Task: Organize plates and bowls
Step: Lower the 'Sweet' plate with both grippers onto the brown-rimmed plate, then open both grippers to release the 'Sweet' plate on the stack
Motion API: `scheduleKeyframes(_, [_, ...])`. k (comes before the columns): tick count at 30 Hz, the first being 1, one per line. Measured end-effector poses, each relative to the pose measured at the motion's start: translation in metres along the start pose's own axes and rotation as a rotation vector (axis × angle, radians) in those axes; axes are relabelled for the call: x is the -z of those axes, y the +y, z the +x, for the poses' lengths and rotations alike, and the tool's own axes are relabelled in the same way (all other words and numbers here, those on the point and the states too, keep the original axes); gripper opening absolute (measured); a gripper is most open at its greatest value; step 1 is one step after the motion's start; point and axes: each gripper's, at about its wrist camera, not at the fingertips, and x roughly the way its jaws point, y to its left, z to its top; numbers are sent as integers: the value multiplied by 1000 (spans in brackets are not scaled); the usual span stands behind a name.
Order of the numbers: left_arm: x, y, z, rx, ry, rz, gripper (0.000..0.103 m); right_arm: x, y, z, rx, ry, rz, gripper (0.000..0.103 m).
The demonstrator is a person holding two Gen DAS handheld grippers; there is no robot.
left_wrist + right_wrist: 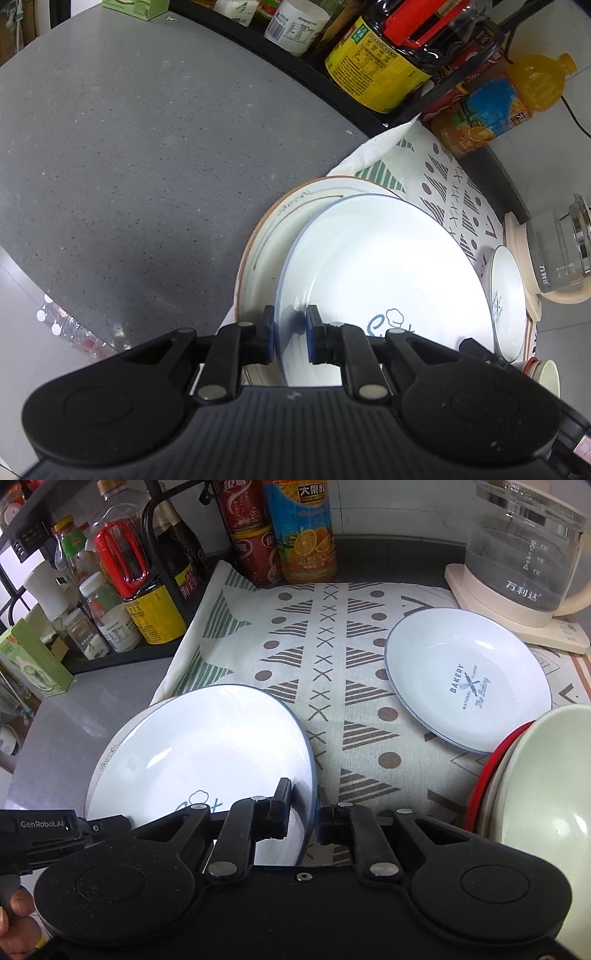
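The rim of a blue-edged white plate (376, 266) is pinched between narrow fingers on two sides: the left gripper (290, 334) is clamped on its near-left edge, the right gripper (301, 816) on its near-right edge. The plate is held low over, or resting on, a larger brown-rimmed plate (266, 236), offset toward the right, apparently so that it can be settled into a stack; contact between the two cannot be told. Both plates are placed at the left edge of a patterned cloth (332, 672) spread on the grey table (129, 147). Farther right on the cloth, a smaller "Bakery" dish (469, 679) is left apart, and stacked bowls (535, 782) are seen at the near right. A glass kettle (524, 554) and bottles (303, 531) are ranged behind.
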Motion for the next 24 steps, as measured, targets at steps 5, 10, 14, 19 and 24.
scheduleKeyframes(5, [-8, 2, -11, -16, -22, -20, 14, 2, 3, 4, -4, 13, -4, 13])
scheduleKeyframes(10, [-17, 2, -21, -21, -47, -4, 14, 5, 5, 7, -1, 14, 1, 14])
scheduleKeyframes(14, [-23, 3, -32, -19, -76, 17, 14, 8, 7, 9, -7, 20, 11, 14])
scheduleKeyframes(19, [-29, -2, -41, -25, -100, 61, 18, 13, 15, 11, -5, 23, -12, 15])
scheduleKeyframes(24, [-27, 6, -35, -70, -96, 57, 27, 13, 15, 12, -1, 27, -11, 15])
